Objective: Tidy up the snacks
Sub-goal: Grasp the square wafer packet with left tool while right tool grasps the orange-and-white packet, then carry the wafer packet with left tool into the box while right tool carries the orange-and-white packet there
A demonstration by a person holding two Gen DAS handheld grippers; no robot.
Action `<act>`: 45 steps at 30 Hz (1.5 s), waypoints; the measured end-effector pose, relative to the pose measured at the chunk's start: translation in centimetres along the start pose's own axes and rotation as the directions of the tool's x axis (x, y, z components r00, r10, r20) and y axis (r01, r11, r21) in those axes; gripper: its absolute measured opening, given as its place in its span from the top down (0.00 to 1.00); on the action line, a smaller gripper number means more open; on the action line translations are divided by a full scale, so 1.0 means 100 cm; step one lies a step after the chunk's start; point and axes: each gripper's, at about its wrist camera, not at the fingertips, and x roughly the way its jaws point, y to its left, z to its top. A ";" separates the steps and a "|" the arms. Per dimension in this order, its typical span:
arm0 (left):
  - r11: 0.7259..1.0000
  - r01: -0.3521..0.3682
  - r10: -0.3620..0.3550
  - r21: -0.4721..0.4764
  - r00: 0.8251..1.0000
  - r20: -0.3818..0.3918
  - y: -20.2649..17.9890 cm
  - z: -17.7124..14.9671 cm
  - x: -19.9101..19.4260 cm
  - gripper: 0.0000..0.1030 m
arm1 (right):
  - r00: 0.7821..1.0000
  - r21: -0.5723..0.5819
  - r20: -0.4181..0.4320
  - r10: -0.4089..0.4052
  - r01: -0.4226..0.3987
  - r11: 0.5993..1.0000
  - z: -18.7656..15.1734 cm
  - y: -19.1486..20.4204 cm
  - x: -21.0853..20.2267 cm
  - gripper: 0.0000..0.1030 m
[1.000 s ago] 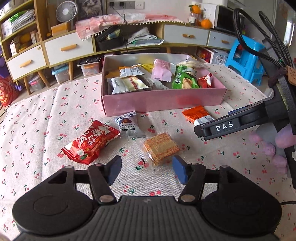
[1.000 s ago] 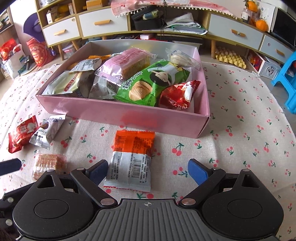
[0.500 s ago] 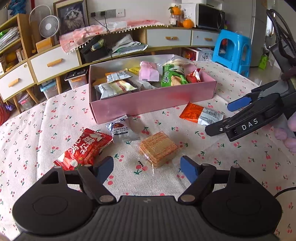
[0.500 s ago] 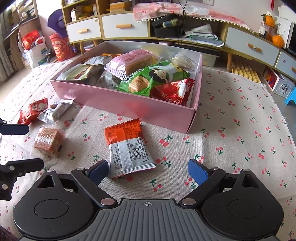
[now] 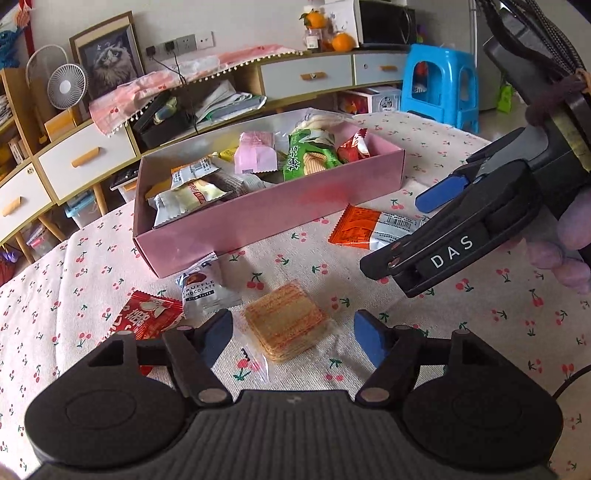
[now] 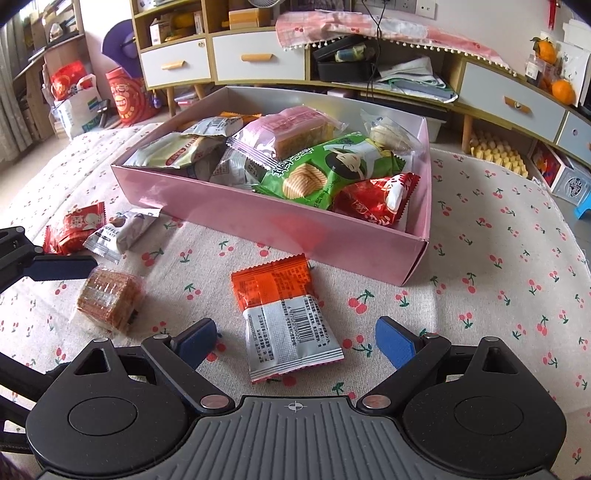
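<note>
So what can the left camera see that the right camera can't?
Only the left wrist view shows the cat picture, the little white fan, the blue stool and the microwave. Only the right wrist view shows the red bags on the floor and the yellow egg tray. Both show the pink box of snacks, the orange-and-silver packet, the wafer pack, the chocolate packet, the red packet and the cherry tablecloth. Each also catches the other gripper: right gripper, left gripper.
</note>
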 end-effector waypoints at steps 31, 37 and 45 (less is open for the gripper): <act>0.980 0.022 -0.026 -0.200 0.999 -0.018 0.024 0.010 -0.017 0.53 | 0.992 0.156 -0.052 0.115 -0.106 0.982 0.016 -0.004 -0.025 0.62; 0.968 0.021 -0.023 -0.252 1.000 -0.004 0.032 0.014 -0.022 0.53 | 0.988 0.179 -0.038 0.152 -0.143 0.973 0.021 -0.002 -0.035 0.62; 0.943 -0.002 0.009 -0.334 1.000 0.021 0.041 0.020 -0.024 0.53 | 0.983 0.236 0.018 0.182 -0.181 0.955 0.038 -0.007 -0.045 0.62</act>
